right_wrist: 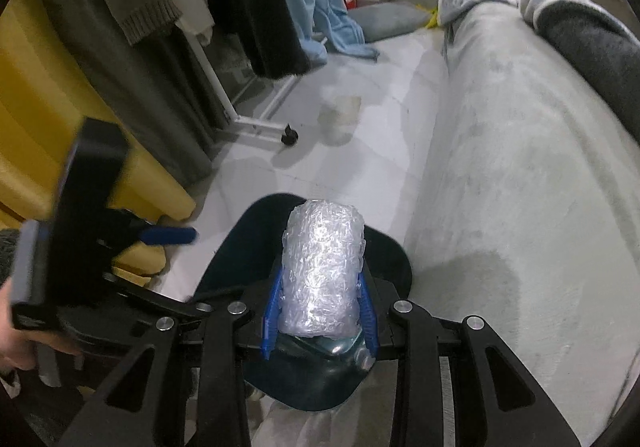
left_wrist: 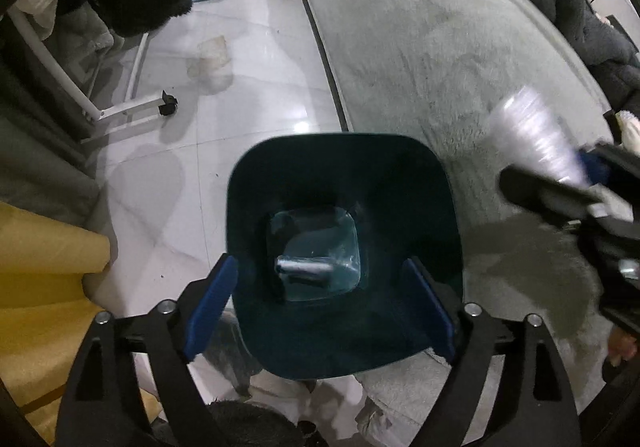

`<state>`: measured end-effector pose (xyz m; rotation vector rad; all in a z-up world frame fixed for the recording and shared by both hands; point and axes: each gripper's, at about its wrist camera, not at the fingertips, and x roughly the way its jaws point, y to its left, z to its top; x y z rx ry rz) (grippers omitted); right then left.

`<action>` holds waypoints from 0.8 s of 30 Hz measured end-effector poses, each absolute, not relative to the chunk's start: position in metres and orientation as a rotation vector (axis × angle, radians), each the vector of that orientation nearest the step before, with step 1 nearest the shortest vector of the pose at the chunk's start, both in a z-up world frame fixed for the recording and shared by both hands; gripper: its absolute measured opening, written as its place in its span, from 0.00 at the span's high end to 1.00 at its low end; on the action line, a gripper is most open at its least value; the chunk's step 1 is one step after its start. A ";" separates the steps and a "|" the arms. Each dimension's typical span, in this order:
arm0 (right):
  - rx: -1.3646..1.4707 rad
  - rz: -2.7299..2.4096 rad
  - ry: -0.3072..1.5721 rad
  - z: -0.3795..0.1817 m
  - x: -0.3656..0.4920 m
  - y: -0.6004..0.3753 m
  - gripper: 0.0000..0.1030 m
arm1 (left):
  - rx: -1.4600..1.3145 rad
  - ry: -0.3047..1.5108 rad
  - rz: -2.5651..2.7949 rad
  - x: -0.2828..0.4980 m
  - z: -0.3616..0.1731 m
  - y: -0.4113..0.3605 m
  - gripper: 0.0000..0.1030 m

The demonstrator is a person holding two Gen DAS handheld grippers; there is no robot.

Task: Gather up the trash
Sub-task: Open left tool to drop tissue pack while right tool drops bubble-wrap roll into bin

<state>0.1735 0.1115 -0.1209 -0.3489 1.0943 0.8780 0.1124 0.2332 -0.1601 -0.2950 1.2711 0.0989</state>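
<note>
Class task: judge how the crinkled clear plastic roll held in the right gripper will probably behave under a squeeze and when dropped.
The plastic roll looks like crumpled film, so it probably squashes rather than resists the right gripper. It likely weighs little for its bulk. Being roughly cylindrical, it might roll if it misses the dark bin, though the creases should slow it.

Floor and bed, as you see them

You have a glossy white tile floor [left_wrist: 256, 95] with a dark bin [left_wrist: 344, 183] standing on it, a white rack base [left_wrist: 128, 111], a blue cloth [right_wrist: 344, 35] and a grey pillow [right_wrist: 392, 21]; beside it runs the grey-covered bed [right_wrist: 520, 167].
</note>
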 end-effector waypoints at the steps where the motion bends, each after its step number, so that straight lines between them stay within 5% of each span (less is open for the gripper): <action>1: -0.349 0.874 1.104 -0.125 0.174 0.114 0.67 | -0.301 1.259 0.097 0.111 -0.157 0.235 0.12; 20: -0.397 0.852 1.219 -0.179 0.162 0.139 0.65 | -0.207 0.894 0.183 0.085 -0.071 0.257 0.20; 24: -0.420 0.856 1.232 -0.185 0.157 0.140 0.60 | -0.209 0.863 0.170 0.083 -0.059 0.256 0.10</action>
